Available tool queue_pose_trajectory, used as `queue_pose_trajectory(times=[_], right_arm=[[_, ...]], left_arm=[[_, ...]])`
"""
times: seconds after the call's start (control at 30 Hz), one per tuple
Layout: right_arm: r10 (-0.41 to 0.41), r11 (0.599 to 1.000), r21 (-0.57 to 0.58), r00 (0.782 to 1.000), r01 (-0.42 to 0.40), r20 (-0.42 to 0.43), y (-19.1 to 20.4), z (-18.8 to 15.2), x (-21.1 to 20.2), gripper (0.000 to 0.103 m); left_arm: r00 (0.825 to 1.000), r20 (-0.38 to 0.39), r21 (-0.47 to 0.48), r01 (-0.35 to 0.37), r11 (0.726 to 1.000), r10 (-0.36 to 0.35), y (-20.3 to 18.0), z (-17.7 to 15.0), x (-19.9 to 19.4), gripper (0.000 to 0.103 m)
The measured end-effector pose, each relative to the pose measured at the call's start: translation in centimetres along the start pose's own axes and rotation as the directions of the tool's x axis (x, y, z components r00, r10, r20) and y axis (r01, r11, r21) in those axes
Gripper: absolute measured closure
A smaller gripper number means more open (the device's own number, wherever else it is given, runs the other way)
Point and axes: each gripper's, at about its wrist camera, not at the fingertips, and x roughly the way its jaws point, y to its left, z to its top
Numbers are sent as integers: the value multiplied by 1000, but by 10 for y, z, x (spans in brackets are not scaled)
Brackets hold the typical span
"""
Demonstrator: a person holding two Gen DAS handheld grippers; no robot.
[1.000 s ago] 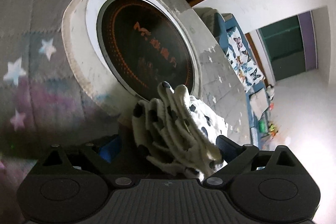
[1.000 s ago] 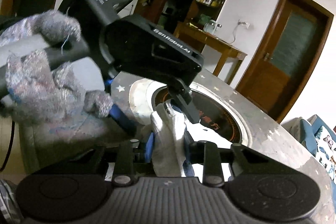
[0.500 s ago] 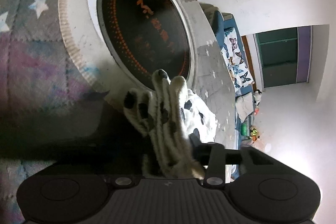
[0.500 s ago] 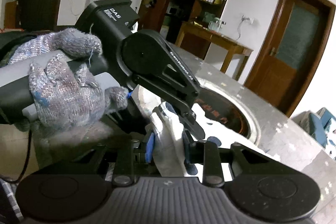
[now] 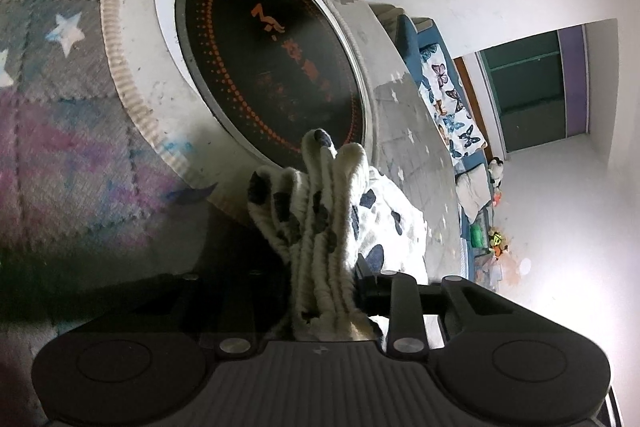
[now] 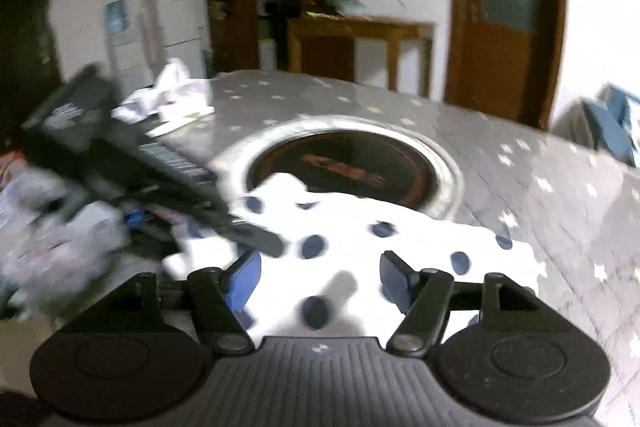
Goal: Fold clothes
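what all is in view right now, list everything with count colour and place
spotted garment: 1, white with dark blue spots, on the table in front of the round plate, one bunched edge clamped in the left gripper
round plate: 1, black with orange dots, white rim, set in the table
table cover: 1, grey with white stars, over the table
crumpled cloth: 1, white, far side of the table
wooden side table: 1, brown, by the far wall
door: 1, brown, right of it
butterfly cushion: 1, white and blue, beyond the table
left gripper: 1, black, shut on the fabric
right gripper: 1, black with blue pads, open over the garment
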Motion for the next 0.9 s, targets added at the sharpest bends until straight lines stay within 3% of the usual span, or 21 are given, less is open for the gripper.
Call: queue_pose_trajectory(times=[0.17,0.27,0.57,0.9], right_arm=[[-12,989,145,998,21,-60,-41,5,26,36],[-53,982,176,993,71,-102,-56,-2,39,37],[-200,943,250,975,219,-100,-91,-17,30,37],[-268,887,369,960,278,-78,-105,-32,19,41]], left_arm=[[1000,2,27,-3,1000,3,-3,-1,1,70],[1000,4,48,-5,999,5,-5,-1,3,70],[1000,0,111,-7,994,7,-5,-2,1,69],[1000,-13,142,6,990,-4,-3,0,0,69]])
